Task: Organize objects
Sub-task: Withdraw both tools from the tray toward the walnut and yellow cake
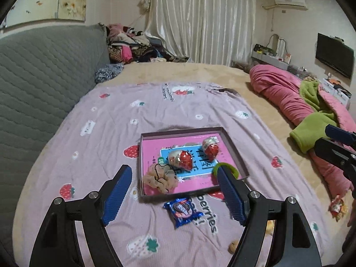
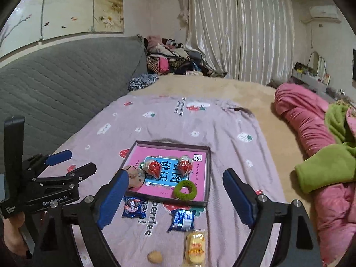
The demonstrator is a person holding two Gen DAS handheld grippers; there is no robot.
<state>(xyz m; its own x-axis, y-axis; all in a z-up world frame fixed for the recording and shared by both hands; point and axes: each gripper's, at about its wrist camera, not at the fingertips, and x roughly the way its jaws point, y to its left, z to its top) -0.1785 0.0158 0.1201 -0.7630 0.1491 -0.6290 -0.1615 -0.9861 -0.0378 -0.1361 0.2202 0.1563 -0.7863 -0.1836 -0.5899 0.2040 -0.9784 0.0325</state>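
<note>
Sitting in the shallow purple cardboard tray [image 2: 207, 173]: two red foil-wrapped sweets [image 2: 153, 166], a beige scrunchie and a green one. Blue biscuit packets [image 2: 182, 219] and a yellow snack wait outside. Left gripper [image 1: 174, 191] and right gripper [image 2: 175, 198] gape empty.

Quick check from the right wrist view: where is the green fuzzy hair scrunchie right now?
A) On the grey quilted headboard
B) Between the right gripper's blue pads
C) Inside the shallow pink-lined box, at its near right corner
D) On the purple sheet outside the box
C: the green fuzzy hair scrunchie lies inside the shallow pink-lined box, at its near right corner, with the right gripper open and holding nothing.
</note>
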